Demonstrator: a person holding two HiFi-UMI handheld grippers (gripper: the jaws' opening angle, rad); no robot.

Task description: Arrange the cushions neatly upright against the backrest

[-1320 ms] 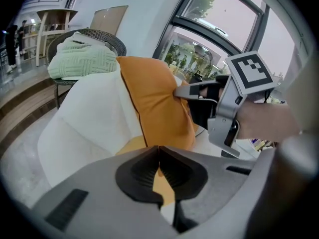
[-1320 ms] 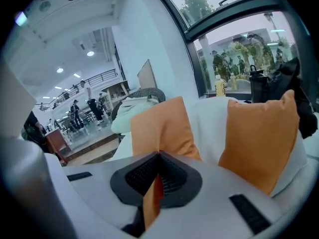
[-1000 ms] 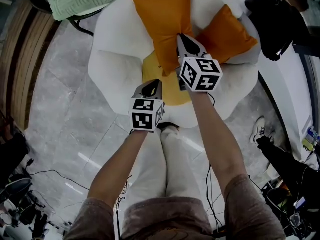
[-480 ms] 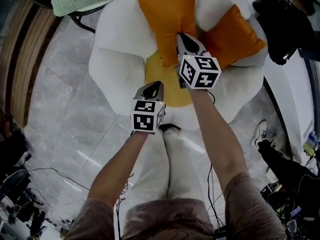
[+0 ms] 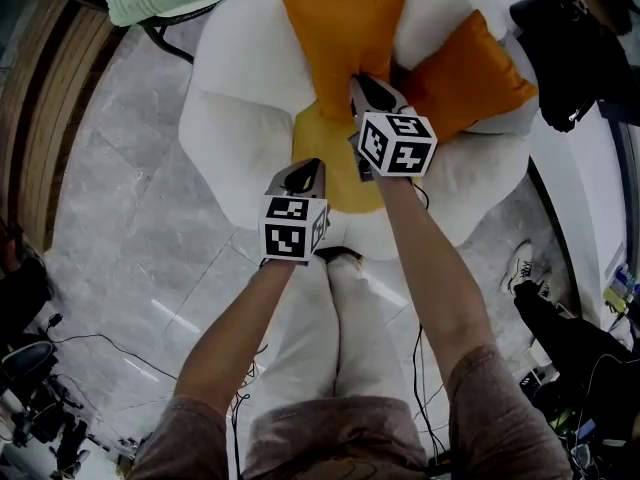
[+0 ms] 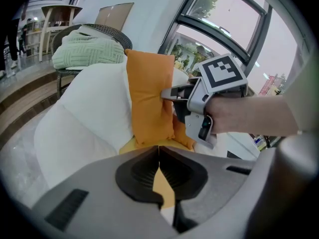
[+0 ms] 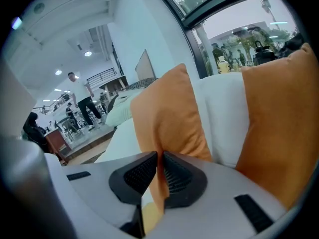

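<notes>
My right gripper (image 5: 358, 80) has the lower edge of the square orange fabric cushion (image 5: 340, 28) between its jaws. The jaws are beginning to open, though the pads appear to be touching the seam. The cushion stands upright directly ahead of this gripper, its back against the padded white petal-shaped armchair (image 5: 240, 78). I judge that the pinch at the bottom edge steadies it against the backrest, and that the loosening points to a release.

The second orange cushion (image 5: 465, 68) leans at a tilt just to the right of the same gripper and is not yet squared up.

My left gripper (image 5: 306, 168) is fully closed on nothing. It is held behind and to the left of the right one, above the round yellow seat pad (image 5: 325, 163). I judge it to be idle and kept clear.

Limitations:
- The right gripper covers the held cushion's lower corner in the head view, so I cannot confirm that its base rests on the pad.
- The second cushion is cut off at the frame edge in the right gripper view.
- The pad is largely hidden beneath both grippers.
</notes>
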